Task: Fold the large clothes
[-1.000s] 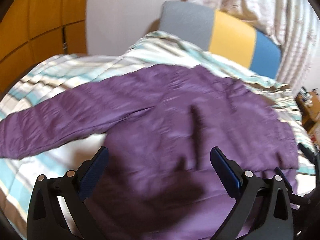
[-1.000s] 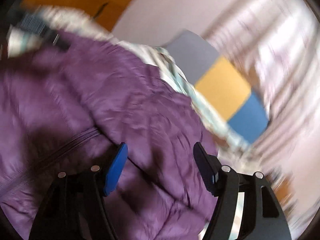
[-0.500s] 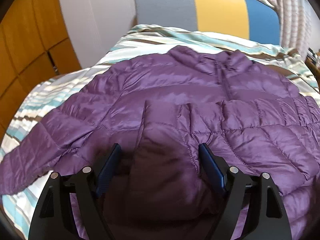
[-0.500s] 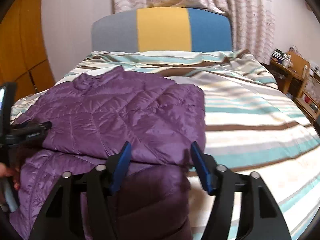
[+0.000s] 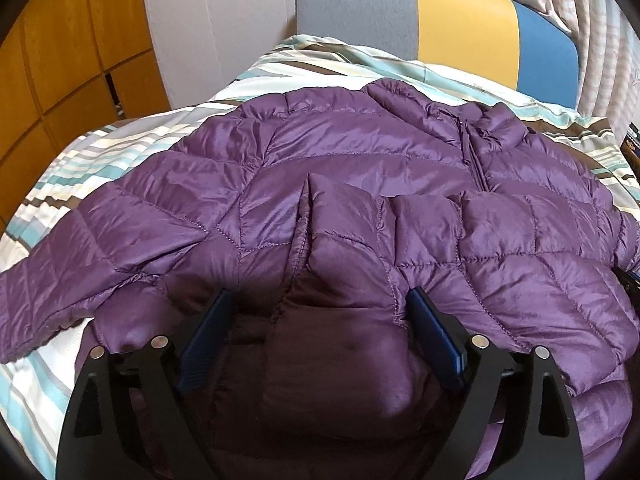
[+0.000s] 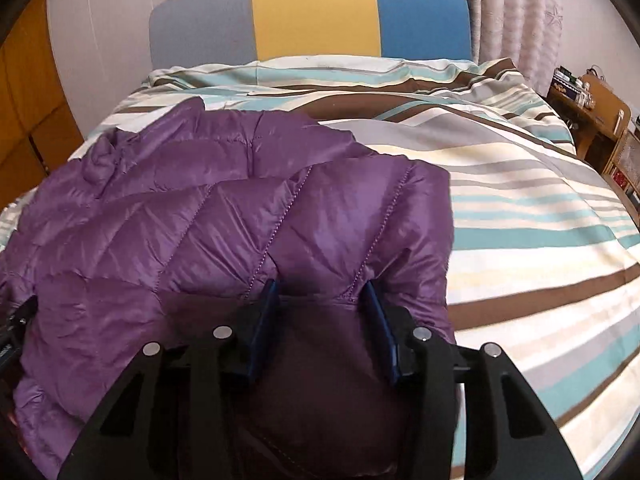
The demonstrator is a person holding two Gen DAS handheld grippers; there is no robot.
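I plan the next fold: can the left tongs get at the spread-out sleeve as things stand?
Probably yes. The sleeve lies flat and uncovered on the striped duvet, off to the side of the left tongs, whose jaws stand open over the purple jacket; nothing lies between.

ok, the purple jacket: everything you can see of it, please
The purple jacket is a quilted, shiny puffer with a front zip and a stand collar. It lies spread on the striped bedspread, one sleeve stretched out to the side in the left wrist view, the other side folded over the front. The left gripper straddles a padded fold, jaws wide. The right gripper, whose jaws have just been closing, has a fold between its pads.
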